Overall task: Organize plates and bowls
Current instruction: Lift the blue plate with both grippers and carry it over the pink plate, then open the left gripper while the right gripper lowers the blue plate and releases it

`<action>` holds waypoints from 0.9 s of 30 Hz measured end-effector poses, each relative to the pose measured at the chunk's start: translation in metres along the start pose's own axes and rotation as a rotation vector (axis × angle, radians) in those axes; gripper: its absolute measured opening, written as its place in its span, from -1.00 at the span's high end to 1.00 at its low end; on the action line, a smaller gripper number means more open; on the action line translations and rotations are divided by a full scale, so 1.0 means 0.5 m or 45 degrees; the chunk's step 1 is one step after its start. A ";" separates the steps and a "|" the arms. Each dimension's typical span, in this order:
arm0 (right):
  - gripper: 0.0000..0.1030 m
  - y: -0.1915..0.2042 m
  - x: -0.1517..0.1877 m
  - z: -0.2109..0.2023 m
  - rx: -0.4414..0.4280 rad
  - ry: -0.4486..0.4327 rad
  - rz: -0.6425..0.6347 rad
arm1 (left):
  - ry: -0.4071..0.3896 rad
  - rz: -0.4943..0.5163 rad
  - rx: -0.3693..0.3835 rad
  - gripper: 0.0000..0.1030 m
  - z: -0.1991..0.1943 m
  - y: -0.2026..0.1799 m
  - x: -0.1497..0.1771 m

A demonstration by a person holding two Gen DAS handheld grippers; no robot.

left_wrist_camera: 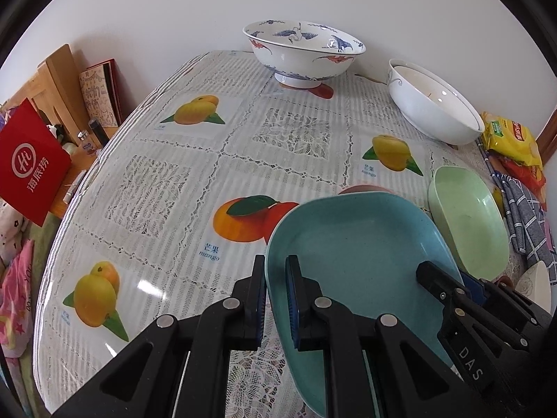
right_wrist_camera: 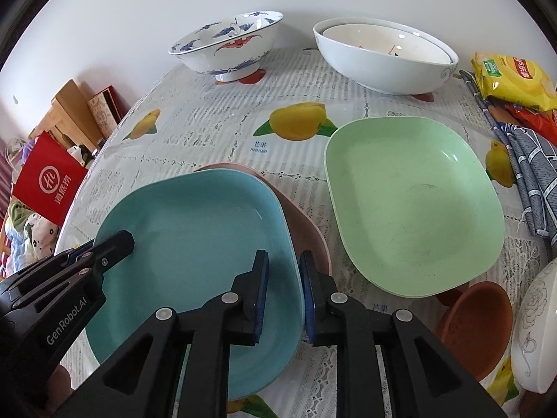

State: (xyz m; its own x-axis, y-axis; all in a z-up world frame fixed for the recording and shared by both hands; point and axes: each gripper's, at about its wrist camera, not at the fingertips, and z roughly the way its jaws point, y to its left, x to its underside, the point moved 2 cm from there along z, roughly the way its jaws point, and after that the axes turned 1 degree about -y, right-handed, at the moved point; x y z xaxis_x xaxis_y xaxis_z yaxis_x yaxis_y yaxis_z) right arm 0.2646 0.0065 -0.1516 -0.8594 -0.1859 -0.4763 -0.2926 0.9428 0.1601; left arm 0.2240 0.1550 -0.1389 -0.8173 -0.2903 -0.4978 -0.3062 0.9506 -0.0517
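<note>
Both my grippers, left point(left_wrist_camera: 276, 299) and right point(right_wrist_camera: 283, 296), pinch opposite rims of the blue plate point(right_wrist_camera: 195, 244), lying on the pink plate point(right_wrist_camera: 306, 240). The green plate point(right_wrist_camera: 414, 205) and two white bowls point(right_wrist_camera: 383, 55) remain unstacked.

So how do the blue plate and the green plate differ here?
The blue plate has both grippers, left and right, straddling its rim; the green plate is untouched. The blue plate sits over a pink plate; the green plate lies on the tablecloth. Both are rounded-square, shallow and empty.
</note>
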 end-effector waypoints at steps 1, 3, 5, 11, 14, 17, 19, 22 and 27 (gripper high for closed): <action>0.50 -0.001 0.000 -0.004 -0.005 -0.006 0.005 | 0.003 -0.003 0.002 0.79 0.001 0.001 0.000; 0.38 -0.004 0.002 -0.016 -0.013 -0.022 0.023 | 0.008 -0.007 0.013 0.78 0.003 0.003 0.000; 0.37 -0.009 0.008 -0.034 -0.029 -0.034 0.036 | 0.008 -0.002 0.013 0.79 0.002 0.002 0.000; 0.24 -0.022 0.033 -0.081 0.010 -0.049 0.060 | 0.029 0.008 0.031 0.73 0.004 0.000 0.006; 0.24 -0.029 0.049 -0.095 -0.026 -0.031 0.098 | 0.023 0.012 0.032 0.42 0.001 0.001 0.010; 0.25 -0.031 0.061 -0.093 -0.044 -0.012 0.135 | -0.001 0.035 0.018 0.39 -0.006 0.000 0.010; 0.38 -0.031 0.063 -0.086 -0.025 -0.001 0.143 | -0.005 0.042 0.031 0.35 -0.011 0.000 0.009; 0.80 -0.029 0.060 -0.081 -0.050 -0.011 0.163 | -0.023 0.040 0.040 0.28 -0.016 0.003 0.009; 0.85 -0.016 0.047 -0.068 0.023 -0.034 0.112 | -0.031 0.037 0.075 0.28 -0.015 0.008 0.009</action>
State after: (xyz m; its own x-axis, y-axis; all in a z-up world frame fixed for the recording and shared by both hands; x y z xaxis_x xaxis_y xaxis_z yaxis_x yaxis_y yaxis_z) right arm 0.2327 -0.0149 -0.1347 -0.8699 -0.0950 -0.4841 -0.2086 0.9601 0.1864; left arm 0.2155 0.1566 -0.1348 -0.8131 -0.2608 -0.5205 -0.2529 0.9635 -0.0877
